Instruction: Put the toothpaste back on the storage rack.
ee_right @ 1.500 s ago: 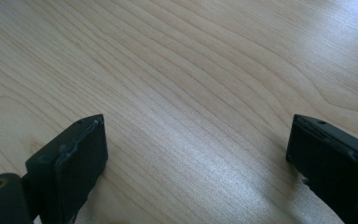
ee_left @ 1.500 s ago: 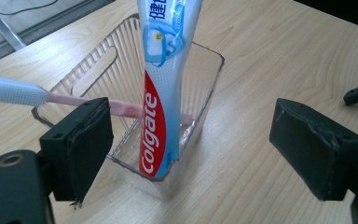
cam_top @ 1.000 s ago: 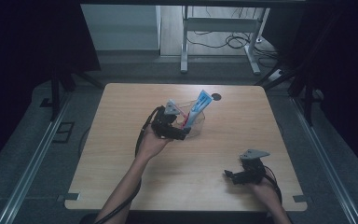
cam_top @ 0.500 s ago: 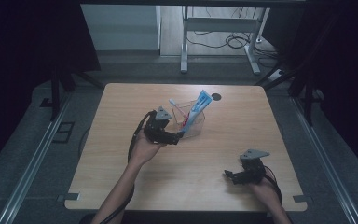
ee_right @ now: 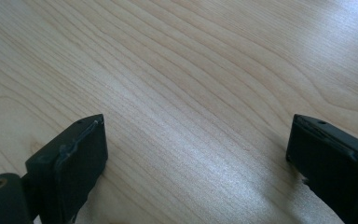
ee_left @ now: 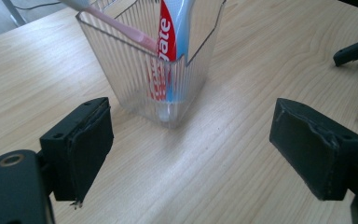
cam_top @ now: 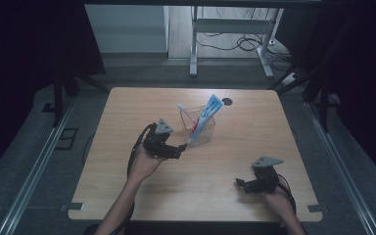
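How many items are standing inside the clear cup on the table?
2. A toothpaste tube leans toward the cup's far right, and a pink toothbrush leans to the left. Nothing smaller is visible at the bottom through the ribbed wall.

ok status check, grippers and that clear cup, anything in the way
Left gripper open, short of the clear cup. Right gripper open, over bare table. Toothpaste and toothbrush stand in cup. Nothing between jaws and cup.

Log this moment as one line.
left tool: open, near cup | cup: toothpaste, toothbrush inside | right tool: open over table
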`<state>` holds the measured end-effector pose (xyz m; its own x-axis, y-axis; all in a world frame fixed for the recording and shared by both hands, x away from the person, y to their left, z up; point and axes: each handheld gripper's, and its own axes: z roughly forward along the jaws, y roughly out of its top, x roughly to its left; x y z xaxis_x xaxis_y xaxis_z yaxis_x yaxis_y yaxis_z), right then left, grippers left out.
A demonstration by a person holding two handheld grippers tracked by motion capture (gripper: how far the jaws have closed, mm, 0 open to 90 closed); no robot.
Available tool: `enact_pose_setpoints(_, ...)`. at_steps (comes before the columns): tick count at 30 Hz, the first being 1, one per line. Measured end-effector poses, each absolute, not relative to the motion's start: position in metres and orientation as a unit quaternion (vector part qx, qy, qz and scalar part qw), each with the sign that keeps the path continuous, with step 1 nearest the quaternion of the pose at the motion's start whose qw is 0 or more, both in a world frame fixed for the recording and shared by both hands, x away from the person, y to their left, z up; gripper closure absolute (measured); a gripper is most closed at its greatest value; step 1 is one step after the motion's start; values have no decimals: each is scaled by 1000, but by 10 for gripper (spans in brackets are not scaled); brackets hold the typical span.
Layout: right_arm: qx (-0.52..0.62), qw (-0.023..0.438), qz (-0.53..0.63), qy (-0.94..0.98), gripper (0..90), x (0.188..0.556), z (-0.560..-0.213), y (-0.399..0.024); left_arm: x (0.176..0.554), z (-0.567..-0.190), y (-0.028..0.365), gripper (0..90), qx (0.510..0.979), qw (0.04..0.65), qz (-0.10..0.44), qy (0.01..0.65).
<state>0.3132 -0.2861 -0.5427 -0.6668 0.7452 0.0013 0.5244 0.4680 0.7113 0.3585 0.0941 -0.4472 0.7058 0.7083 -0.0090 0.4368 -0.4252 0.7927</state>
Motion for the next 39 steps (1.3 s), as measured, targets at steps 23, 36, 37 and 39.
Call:
enact_pose_setpoints(23,377,157,352,842,50,313,-543,-286,326,-462,128,137,819,410,166,364)
enact_pose_setpoints(36,377,157,352,842,50,313,-543,-286,309,-477,139,138,819,403,166,372)
enact_pose_setpoints(37,377,157,352,842,50,313,-543,-286,308,-478,139,138,819,404,166,372)
enact_pose_setpoints(39,377,157,352,842,50,313,-543,-286,307,-481,140,138,819,404,164,373)
